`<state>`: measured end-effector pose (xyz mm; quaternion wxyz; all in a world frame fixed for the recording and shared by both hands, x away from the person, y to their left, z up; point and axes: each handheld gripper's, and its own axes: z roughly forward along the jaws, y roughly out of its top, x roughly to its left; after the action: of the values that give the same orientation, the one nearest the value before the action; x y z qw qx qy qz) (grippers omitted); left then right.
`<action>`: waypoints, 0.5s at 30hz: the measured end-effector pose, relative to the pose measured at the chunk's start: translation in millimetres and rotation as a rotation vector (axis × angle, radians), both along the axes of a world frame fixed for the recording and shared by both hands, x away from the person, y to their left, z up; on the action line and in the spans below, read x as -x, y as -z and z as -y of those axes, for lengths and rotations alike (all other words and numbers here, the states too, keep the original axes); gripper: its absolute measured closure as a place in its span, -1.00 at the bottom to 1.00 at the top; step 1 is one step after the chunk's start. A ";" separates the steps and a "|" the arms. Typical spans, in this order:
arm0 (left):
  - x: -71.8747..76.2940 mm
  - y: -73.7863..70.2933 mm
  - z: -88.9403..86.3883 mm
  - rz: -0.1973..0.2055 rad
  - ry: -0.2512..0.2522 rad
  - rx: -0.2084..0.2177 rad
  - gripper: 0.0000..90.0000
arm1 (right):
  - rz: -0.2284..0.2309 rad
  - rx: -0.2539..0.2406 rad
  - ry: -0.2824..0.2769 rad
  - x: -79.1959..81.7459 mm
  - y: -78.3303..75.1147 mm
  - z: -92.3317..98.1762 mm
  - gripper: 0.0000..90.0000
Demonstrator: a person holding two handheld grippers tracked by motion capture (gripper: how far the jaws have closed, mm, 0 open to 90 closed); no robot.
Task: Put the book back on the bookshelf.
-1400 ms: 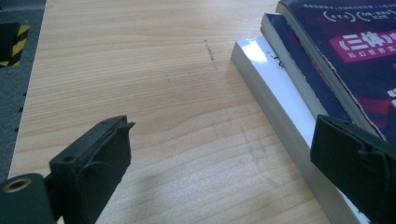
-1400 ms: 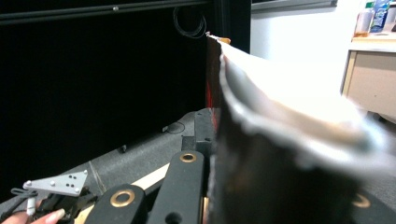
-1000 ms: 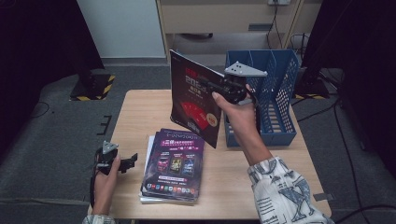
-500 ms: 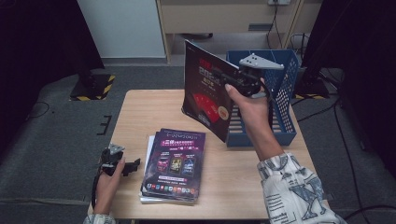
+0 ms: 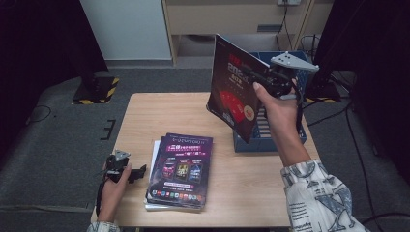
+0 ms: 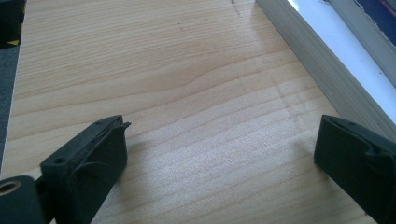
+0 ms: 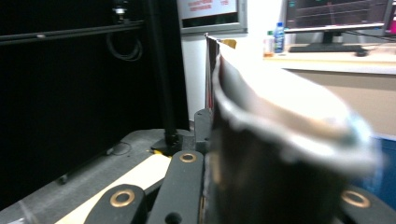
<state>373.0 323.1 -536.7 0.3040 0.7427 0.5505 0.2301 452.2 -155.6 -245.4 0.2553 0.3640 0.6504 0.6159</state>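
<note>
Since the earlier frames, the dark red-and-black glossy magazine (image 5: 235,92) has been carried from the centre of the high view toward the upper right, closer to the blue plastic slotted file basket (image 5: 296,126). It is gripped by the right gripper (image 5: 263,79), whose jaws are closed tight on its edge, and is held upright and tilted above the near left corner of the basket, not yet inside it. In the right gripper view the magazine (image 7: 280,140) is seen bowed and blurred between the jaws. The left gripper (image 5: 138,172) is held low at the lower left, with its jaws spread wide and nothing between them, just beside the stack of purple-covered magazines (image 5: 181,169) on the light wooden table (image 5: 159,116); in the left gripper view only the stack's edge (image 6: 322,60) is met. A likely fault from here: the lower corner could be caught on the basket's rim if lowered at this tilt, so that the pages are buckled or the magazine slips from a grip taken at one edge.
</note>
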 end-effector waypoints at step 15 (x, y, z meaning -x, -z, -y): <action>0.3 0.0 3.8 -0.004 0.017 -0.001 -0.98 | -0.014 0.035 0.112 3.3 6.9 40.0 0.93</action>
<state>372.7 319.3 -536.7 0.3045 0.7478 0.5448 0.2263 448.9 -195.5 -252.3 0.2912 0.3997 0.6415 0.5864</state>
